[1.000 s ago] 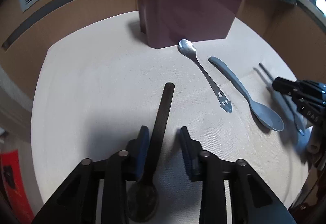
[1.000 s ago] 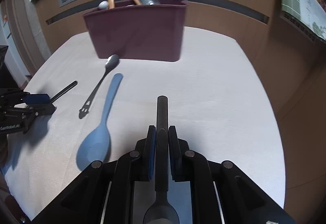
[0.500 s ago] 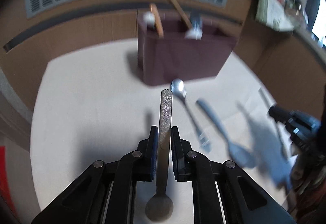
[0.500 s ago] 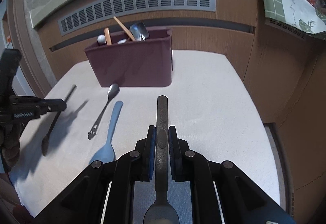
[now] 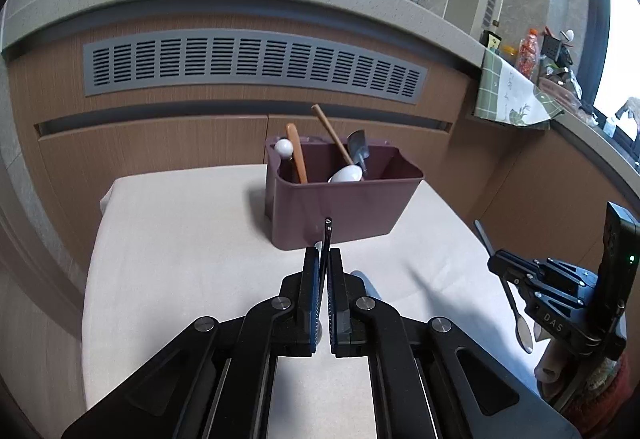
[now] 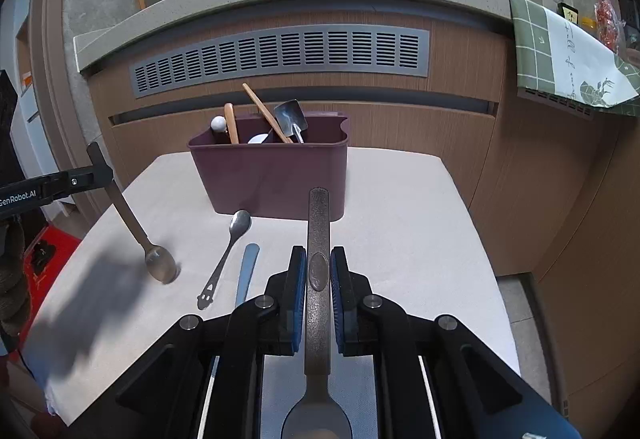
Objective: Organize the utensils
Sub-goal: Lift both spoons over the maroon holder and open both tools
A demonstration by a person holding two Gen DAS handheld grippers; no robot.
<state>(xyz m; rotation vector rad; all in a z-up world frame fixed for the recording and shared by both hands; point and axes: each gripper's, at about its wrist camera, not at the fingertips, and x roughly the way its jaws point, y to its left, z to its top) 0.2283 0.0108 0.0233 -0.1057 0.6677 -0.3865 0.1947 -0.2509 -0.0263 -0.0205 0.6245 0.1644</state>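
My left gripper [image 5: 324, 271] is shut on the thin handle of a dark spoon [image 5: 328, 229], seen edge-on and held above the table. From the right wrist view the left gripper [image 6: 98, 165] shows that spoon's bowl [image 6: 160, 267] hanging down over the cloth. My right gripper [image 6: 319, 267] is shut on a second dark spoon [image 6: 318, 215], handle pointing forward; it also shows as the right gripper [image 5: 498, 265] in the left wrist view. A maroon utensil holder [image 6: 272, 175] stands ahead of both. A silver spoon [image 6: 228, 255] and a blue spoon [image 6: 246, 273] lie on the table.
The holder [image 5: 340, 207] contains wooden utensils, a white spoon and a metal scoop. The cloth-covered table [image 6: 400, 219] ends close to a wooden cabinet front with a grey vent [image 5: 248, 63]. A green cloth [image 6: 560, 51] hangs from the counter at right.
The left gripper closed on the dark spoon that lay on the table and lifted it, turning it edge-on. Both grippers rose and tilted up, so the holder's opening shows now.
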